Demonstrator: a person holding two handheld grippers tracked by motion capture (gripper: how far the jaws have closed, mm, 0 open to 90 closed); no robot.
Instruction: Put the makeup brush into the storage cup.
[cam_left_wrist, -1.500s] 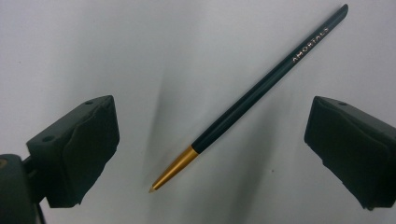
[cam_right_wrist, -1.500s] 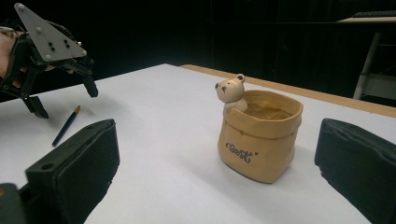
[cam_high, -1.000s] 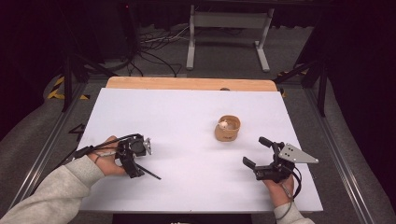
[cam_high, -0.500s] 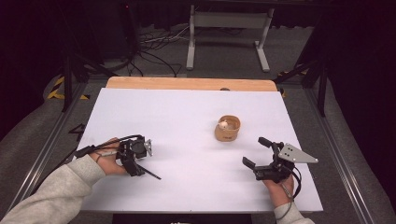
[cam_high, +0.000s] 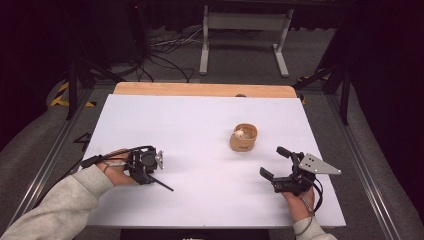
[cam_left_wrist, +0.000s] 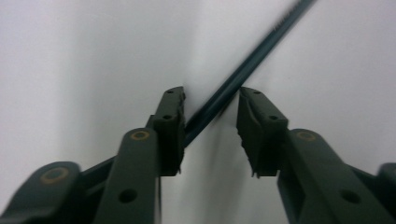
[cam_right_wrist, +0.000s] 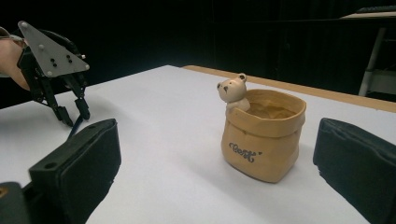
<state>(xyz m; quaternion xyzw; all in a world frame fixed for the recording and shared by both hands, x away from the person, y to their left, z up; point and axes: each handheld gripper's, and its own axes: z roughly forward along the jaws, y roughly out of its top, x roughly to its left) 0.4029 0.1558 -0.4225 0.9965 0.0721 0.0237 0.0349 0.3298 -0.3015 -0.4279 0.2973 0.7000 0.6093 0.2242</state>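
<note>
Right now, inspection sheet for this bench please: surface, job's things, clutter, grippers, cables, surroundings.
Surface: white table top, wooden strip along its far edge; bare apart from the items below.
Job's things: tan bag-shaped pot with a small bear figure on its rim, upright, right of centre; thin dark pencil lying flat on the left.
Clutter: nothing seen.
Grippers: left gripper open, tips down at the table, jaws straddling the pencil, not closed on it. Right gripper open wide, facing the pot, apart from it.
Cables: one trails from each gripper; loose bundle on the floor beyond the table.
Surroundings: dark room, grey carpet, metal frame legs behind, hazard tape far left.
</note>
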